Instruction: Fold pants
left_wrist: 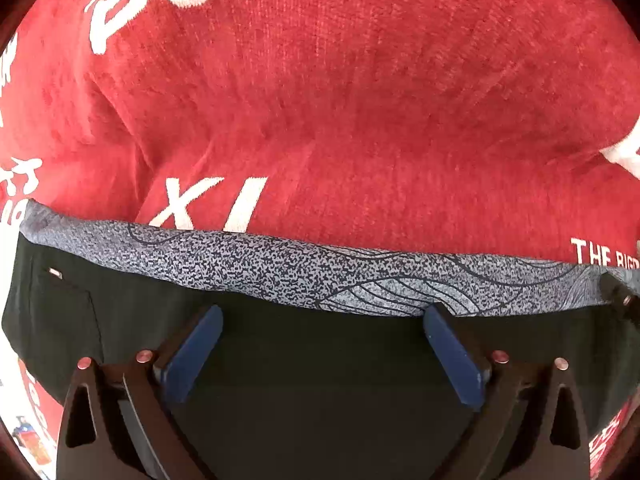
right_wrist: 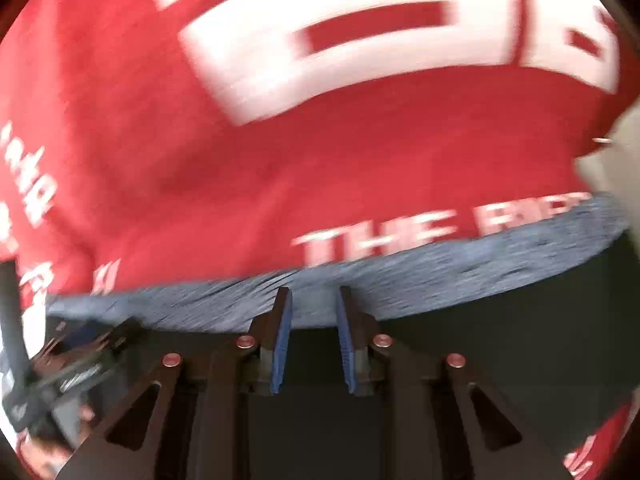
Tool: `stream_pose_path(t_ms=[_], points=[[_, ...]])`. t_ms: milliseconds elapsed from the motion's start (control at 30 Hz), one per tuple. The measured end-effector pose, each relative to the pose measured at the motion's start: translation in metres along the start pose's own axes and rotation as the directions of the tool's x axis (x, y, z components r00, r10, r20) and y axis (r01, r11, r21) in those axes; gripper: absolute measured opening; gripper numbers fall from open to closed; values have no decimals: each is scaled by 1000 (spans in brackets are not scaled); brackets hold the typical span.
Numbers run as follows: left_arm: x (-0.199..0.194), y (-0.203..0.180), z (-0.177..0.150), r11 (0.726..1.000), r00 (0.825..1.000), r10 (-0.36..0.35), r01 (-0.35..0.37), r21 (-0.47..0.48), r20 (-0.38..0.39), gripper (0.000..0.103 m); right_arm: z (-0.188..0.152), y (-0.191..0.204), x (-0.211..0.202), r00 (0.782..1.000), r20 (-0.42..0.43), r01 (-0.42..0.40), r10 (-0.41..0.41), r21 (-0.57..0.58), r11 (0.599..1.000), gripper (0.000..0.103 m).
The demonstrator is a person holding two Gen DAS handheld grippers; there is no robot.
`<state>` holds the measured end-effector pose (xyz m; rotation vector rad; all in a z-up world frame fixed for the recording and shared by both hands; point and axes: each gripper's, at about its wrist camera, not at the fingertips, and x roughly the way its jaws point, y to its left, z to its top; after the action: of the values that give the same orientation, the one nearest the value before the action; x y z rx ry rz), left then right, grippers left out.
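Observation:
Black pants [left_wrist: 312,360] with a grey-blue patterned waistband [left_wrist: 280,268] lie on a red cloth. In the left wrist view my left gripper [left_wrist: 322,314] is open wide over the black fabric just short of the waistband, holding nothing. In the right wrist view, which is motion-blurred, the same pants [right_wrist: 520,320] and waistband [right_wrist: 400,280] show. My right gripper [right_wrist: 312,300] has its jaws a narrow gap apart at the waistband edge; whether fabric lies between them is not clear. The left gripper [right_wrist: 80,360] shows blurred at the lower left of that view.
A red cloth [left_wrist: 360,100] with large white lettering covers the surface beyond the waistband in both views [right_wrist: 240,180]. A pale object [right_wrist: 612,160] sits at the right edge of the right wrist view.

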<state>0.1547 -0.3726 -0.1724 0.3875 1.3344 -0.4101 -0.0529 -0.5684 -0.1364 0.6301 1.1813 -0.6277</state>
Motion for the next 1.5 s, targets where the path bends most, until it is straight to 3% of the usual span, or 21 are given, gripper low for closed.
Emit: stream_pose_path(t_ms=[100, 267, 400, 467, 567, 667, 967, 1100, 1500], points=[[-13, -4, -4, 1000, 1000, 0, 0, 24, -8, 101, 1, -24, -17, 1000, -5, 4, -4, 75, 997, 27], [-47, -20, -33, 993, 998, -54, 53, 106, 11, 101, -25, -28, -52, 1000, -11, -26, 26, 72, 997, 28], [-32, -35, -69, 983, 995, -45, 59, 172, -89, 101, -63, -24, -54, 998, -57, -8, 10, 40, 999, 43], [-37, -32, -85, 986, 998, -60, 64, 155, -26, 102, -78, -28, -52, 999, -41, -12, 14, 49, 999, 43], [-39, -30, -93, 984, 997, -70, 72, 164, -18, 102, -84, -36, -57, 999, 4, -34, 34, 45, 998, 45], [-43, -31, -97, 984, 997, -68, 70, 162, -21, 102, -84, -37, -56, 997, 8, -76, 76, 49, 996, 57], [-40, -30, -94, 983, 997, -71, 73, 169, -18, 102, -90, -13, -53, 999, -27, -23, 21, -50, 999, 75], [-38, -30, -94, 983, 997, -70, 72, 172, -17, 102, -92, -11, -50, 999, -14, -39, 38, -38, 999, 75], [-41, -31, -94, 982, 998, -63, 64, 175, -12, 103, -93, -35, -49, 976, 67, -215, 208, 132, 968, 79]])
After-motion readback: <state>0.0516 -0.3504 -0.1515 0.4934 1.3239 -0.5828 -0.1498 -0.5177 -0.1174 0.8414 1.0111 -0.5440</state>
